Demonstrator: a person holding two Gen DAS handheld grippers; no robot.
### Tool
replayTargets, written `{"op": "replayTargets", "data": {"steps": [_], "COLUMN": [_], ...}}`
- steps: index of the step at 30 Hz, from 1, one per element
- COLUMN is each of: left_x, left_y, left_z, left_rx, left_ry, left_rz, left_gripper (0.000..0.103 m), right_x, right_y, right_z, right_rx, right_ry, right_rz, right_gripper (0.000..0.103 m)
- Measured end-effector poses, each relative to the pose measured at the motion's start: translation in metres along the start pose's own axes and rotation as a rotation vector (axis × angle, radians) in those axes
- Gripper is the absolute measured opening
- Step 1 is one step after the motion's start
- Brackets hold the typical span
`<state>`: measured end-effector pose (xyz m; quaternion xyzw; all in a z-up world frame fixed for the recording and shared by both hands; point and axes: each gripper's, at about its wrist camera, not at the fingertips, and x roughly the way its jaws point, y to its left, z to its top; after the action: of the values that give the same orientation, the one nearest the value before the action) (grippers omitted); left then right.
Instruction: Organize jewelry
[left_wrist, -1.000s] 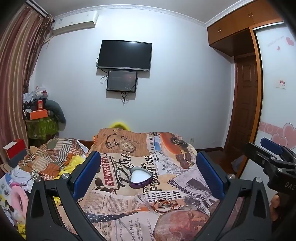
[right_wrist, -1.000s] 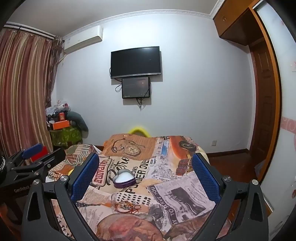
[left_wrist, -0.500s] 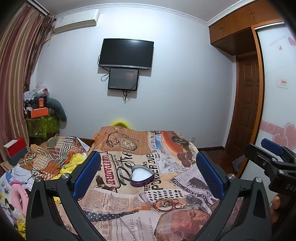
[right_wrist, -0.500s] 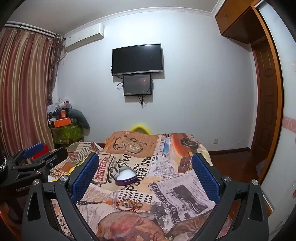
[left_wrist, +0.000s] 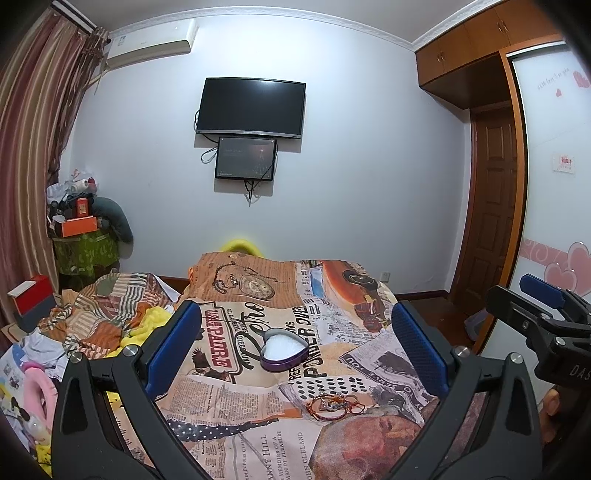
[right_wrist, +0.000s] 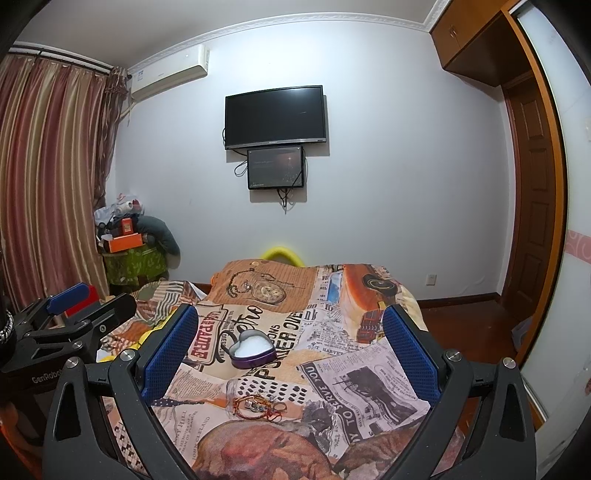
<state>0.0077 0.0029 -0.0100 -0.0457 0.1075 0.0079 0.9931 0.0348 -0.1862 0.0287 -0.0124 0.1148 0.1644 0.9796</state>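
Both my tools wide, nothing held: left tool (left_wrist: 295, 345), right tool (right_wrist: 290, 345). Tangle of red-orange cord bracelets and small silver pieces (left_wrist: 334, 404) lies lower centre on the newspaper-print bedspread (left_wrist: 229, 398). Purple heart-shaped tin with white lining (left_wrist: 283, 350) sits open, centre frame, just beyond it. Risk: pieces look tangled, so one pinch may drag several; soft cover could bunch up in the tool.

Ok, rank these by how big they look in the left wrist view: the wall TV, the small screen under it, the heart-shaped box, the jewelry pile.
1. Wall TV
2. Small screen
3. Heart-shaped box and jewelry pile: about alike, and both lie far nearer the camera, so unranked.
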Motion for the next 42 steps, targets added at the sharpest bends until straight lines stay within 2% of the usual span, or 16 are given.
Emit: {"op": "replayTargets", "data": {"steps": [42], "left_x": [0.0011], "left_y": [-0.0033], "left_z": [-0.0017], "left_rx": [0.007], "left_ry": [0.009], "left_rz": [-0.008], "left_gripper": [0.103], "right_x": [0.0006], "right_y": [-0.001], "right_z": [-0.0016], "right_rx": [0.005], "right_ry": [0.005], "right_rz": [0.001], "right_gripper": [0.099]}}
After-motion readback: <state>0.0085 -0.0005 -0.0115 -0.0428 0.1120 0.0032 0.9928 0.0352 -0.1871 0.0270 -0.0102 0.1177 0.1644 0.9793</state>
